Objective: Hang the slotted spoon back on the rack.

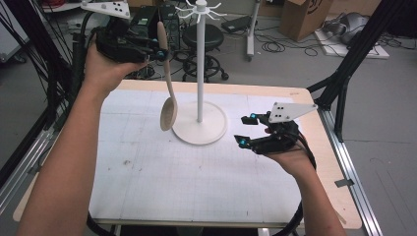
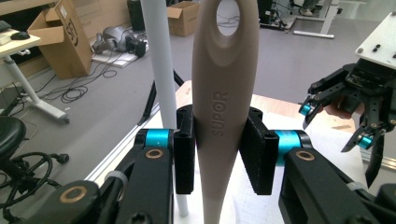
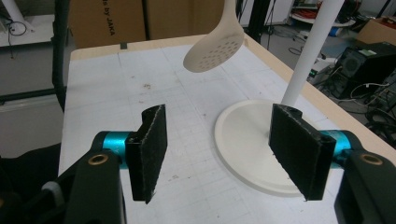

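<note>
The spoon hung bowl-down from the left tongs, whose pads were clamped on its handle just below the hanging hole, beside the pole of the stand. The right tongs sat half open and empty, near the stand's base above the bench. It looked like the hanging step; next, the hole needed lifting onto a hook.

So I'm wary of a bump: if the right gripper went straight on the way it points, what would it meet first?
Probably the round base of the white stand, just ahead of the open right gripper. Depth is unclear; it might skim the table instead.
</note>
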The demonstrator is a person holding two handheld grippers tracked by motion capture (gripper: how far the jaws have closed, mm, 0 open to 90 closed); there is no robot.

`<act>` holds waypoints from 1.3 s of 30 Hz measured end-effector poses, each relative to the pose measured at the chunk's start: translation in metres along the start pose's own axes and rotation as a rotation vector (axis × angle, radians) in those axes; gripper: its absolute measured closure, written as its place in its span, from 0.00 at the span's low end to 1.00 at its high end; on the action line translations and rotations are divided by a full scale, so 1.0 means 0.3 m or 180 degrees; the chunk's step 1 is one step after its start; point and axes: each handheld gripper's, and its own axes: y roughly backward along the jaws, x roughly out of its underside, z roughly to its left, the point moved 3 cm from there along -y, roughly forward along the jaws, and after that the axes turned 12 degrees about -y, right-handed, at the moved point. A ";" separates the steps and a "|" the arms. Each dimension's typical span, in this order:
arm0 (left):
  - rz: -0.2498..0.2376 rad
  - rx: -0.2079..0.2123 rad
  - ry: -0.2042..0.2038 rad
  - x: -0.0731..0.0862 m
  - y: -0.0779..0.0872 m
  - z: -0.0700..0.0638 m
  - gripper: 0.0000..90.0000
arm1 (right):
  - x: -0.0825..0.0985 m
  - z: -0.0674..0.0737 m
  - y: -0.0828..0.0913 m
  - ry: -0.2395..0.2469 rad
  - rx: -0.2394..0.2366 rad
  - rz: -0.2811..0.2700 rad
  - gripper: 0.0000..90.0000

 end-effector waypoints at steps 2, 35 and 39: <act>0.0015 0.0001 0.0006 -0.007 -0.009 0.004 0.76 | 0.000 0.000 0.003 -0.0040 -0.0008 0.0000 0.41; 0.0294 -0.0111 -0.0042 -0.051 -0.106 0.085 0.76 | 0.010 -0.007 0.006 -0.0023 -0.0032 -0.0031 0.41; 0.0303 -0.0124 -0.0043 -0.055 -0.113 0.093 0.76 | 0.011 -0.014 0.009 -0.0014 -0.0021 -0.0043 0.41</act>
